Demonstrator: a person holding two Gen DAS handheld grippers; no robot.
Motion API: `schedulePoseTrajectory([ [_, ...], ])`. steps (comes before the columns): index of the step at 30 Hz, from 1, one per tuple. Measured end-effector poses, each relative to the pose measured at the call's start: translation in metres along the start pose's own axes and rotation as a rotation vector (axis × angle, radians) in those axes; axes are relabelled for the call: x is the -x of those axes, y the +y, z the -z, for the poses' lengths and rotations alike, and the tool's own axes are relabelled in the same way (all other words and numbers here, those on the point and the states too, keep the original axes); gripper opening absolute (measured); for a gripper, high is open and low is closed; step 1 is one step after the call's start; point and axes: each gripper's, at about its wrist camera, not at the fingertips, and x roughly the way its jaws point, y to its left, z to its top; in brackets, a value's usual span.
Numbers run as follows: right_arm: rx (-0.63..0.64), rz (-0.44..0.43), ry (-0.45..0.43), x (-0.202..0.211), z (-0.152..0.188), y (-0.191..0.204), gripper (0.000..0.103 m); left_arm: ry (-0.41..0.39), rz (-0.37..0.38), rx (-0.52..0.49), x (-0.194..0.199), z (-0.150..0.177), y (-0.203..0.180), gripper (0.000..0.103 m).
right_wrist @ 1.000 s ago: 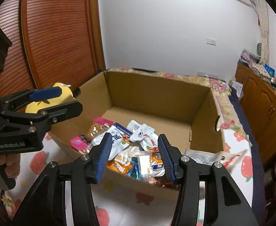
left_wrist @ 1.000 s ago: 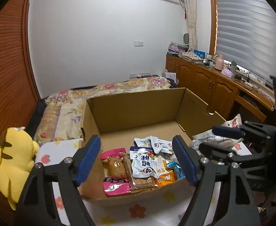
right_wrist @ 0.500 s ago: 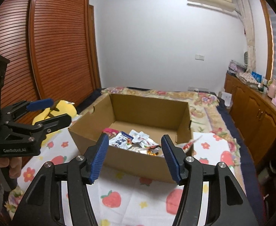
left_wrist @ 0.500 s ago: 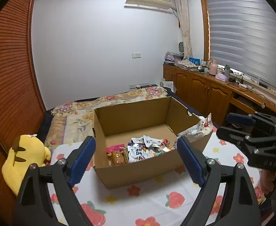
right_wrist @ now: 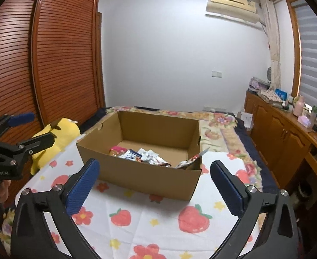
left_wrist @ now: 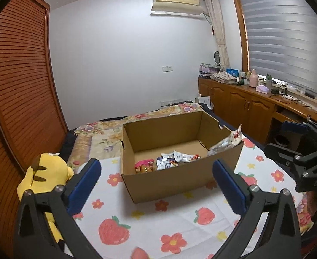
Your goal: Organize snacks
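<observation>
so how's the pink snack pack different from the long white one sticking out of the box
The pink snack pack lies low inside the cardboard box, near its left end; the long white pack sits at the right end, tilted up, with its tip above the rim. The pink snack pack is small and mostly hidden by the front wall; the long white pack is longer and pale with red print. Both are sealed packets in the same box, and neither hand-held gripper touches them.

Left wrist view looks forward and slightly down from the near left toward the cardboard box (left_wrist: 180, 164) on the bed, at moderate range. Right wrist view faces the same box (right_wrist: 145, 168) from the near right. Both views share the box, strawberry-print sheet (left_wrist: 136, 222) and yellow plush toy (right_wrist: 56, 133).
</observation>
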Motion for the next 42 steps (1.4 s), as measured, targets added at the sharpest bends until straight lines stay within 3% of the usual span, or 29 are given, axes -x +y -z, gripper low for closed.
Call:
schedulePoseTrajectory([
  [12,-0.02,0.012,0.016,0.009,0.016,-0.002,0.103,-0.012,-0.013,0.057,0.017,0.023,-0.014,0.103],
  [24,-0.037,0.005,0.008,0.029,0.031,0.001,0.103,-0.028,-0.117,0.113,0.039,0.047,-0.018,0.103],
  [28,-0.068,-0.015,0.036,0.033,0.039,-0.001,0.103,-0.019,-0.113,0.125,0.044,0.057,-0.016,0.103],
  [42,-0.082,0.067,0.01,0.053,0.061,-0.004,0.103,-0.007,-0.161,0.117,0.059,0.076,-0.016,0.103],
])
